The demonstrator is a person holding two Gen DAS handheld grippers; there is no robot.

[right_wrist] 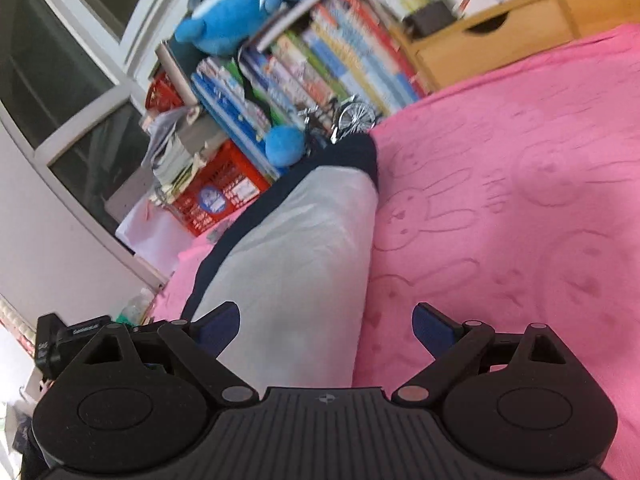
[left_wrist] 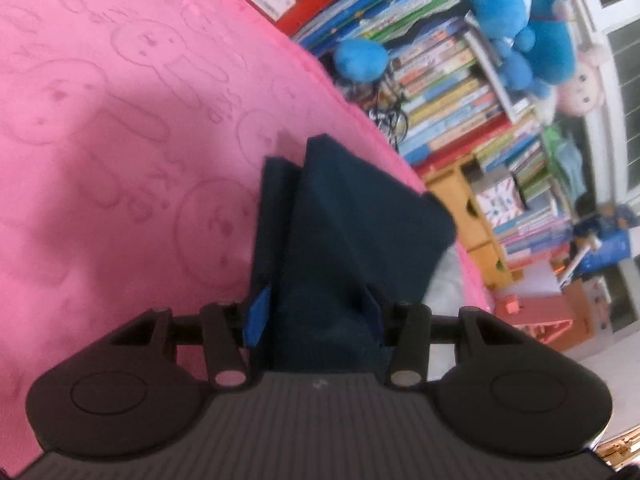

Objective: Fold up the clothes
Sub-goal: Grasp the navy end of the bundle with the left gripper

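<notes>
While the dark blue cloth (left_wrist: 320,240) is pinched by the left gripper (left_wrist: 320,320) and the right gripper (right_wrist: 326,330) is held apart near the white part (right_wrist: 296,264), the fold could be pulled crooked.

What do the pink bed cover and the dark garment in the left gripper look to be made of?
Pink cover: looks like soft plush fleece, matte, with bunny outlines pressed into the pile. Dark navy garment: seems a matte woven or knit fabric, likely cotton; it holds crisp folds without sheen. Blur leaves the weave unclear.

One folded navy-and-white cloth garment (right_wrist: 296,248) on one pink rabbit-embossed blanket (right_wrist: 520,200), beside it one red plastic basket (right_wrist: 224,188), one small blue plush ball (right_wrist: 284,145).
</notes>
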